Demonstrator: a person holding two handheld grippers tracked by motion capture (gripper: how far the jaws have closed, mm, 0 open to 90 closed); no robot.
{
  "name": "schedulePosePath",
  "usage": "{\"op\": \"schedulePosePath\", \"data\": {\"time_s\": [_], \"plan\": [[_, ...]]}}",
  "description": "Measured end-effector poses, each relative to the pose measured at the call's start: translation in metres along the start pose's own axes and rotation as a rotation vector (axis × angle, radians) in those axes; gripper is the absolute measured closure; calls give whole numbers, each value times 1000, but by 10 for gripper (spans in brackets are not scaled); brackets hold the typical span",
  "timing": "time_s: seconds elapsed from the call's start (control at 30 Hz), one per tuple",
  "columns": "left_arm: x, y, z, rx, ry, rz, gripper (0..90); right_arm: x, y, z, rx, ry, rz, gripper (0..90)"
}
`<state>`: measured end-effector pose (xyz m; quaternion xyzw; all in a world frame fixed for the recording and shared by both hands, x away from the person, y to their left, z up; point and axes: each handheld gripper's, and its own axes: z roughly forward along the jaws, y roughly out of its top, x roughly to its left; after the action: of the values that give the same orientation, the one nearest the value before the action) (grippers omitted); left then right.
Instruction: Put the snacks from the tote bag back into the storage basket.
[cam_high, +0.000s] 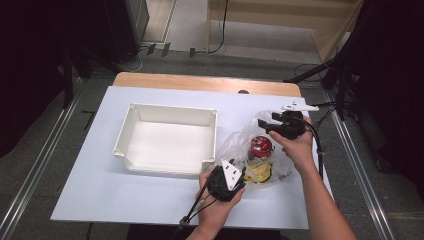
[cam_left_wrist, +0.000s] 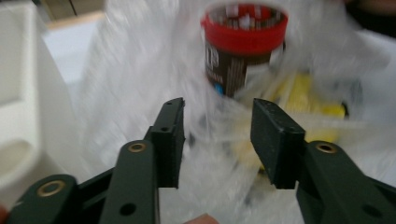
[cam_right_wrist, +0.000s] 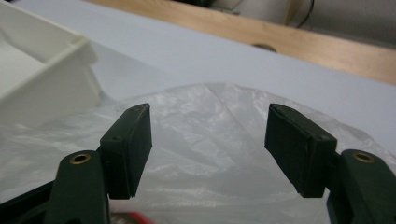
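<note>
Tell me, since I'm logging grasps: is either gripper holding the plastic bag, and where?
Neither. The left gripper and right gripper both stand open over the plastic bag, with the pads pressing on nothing.

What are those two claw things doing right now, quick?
Left gripper: open, holding nothing, jaws apart in front of the clear plastic bag.
Right gripper: open, holding nothing, just above the bag.

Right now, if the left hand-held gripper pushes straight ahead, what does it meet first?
Probably the clear plastic bag just past the left hand-held gripper; behind the film stands the red-lidded jar. Depth is blurred.
</note>
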<state>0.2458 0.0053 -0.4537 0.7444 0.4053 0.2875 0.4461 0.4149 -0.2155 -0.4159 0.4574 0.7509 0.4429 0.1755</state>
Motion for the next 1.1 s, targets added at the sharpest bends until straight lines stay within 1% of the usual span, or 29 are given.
{"op": "schedulePosePath", "data": {"time_s": [0.03,0.07,0.1,0.13,0.17,0.2,0.23,0.27,0.3,0.37,0.4,0.47,0.5,0.53,0.63,0.7,0.77,0.83,0.9,0.97,1.0,1.03,1.1], "plan": [[0,4,-2,-24,24,3,499,-2,-2,7,24,-10,7,363],[2,8,-4,-47,47,5,472,-5,-5,14,43,-5,21,405],[4,12,-5,-61,69,-2,447,-7,-7,18,63,2,35,485],[6,16,-5,-63,84,-20,407,-11,-10,22,77,7,51,566],[9,19,-3,-60,84,-39,381,-14,-12,25,88,12,78,639],[11,21,0,-48,82,-50,391,-19,-14,27,101,27,107,710],[12,22,3,-30,82,-42,426,-23,-16,29,106,51,138,755],[11,22,7,-9,83,-31,492,-27,-18,30,118,67,157,797],[11,21,11,18,70,-29,573,-29,-21,32,135,71,153,833],[13,18,18,69,21,-53,748,-31,-26,36,171,44,127,885],[14,16,21,89,16,-61,800,-32,-28,37,182,34,122,900],[13,12,25,121,19,-56,879,-36,-31,36,181,20,133,900],[12,10,26,139,22,-49,900,-38,-32,36,180,11,140,900],[12,8,28,160,29,-34,900,-39,-34,36,183,1,145,900],[10,0,33,227,22,-8,900,-41,-39,37,205,-35,135,900],[8,-7,36,257,12,2,900,-41,-42,38,217,-47,125,900],[7,-12,36,281,9,16,900,-41,-44,38,208,-53,125,900],[6,-12,34,283,12,33,900,-41,-45,38,197,-68,112,900],[6,-13,33,277,17,45,900,-40,-46,38,187,-82,112,900],[6,-14,29,249,1,46,900,-40,-47,36,167,-109,133,900],[7,-14,27,227,-8,42,900,-41,-48,34,146,-105,135,896],[8,-14,25,210,-16,30,871,-39,-48,31,124,-96,145,871],[9,-14,22,193,-20,19,785,-38,-47,26,100,-86,141,838]]}}
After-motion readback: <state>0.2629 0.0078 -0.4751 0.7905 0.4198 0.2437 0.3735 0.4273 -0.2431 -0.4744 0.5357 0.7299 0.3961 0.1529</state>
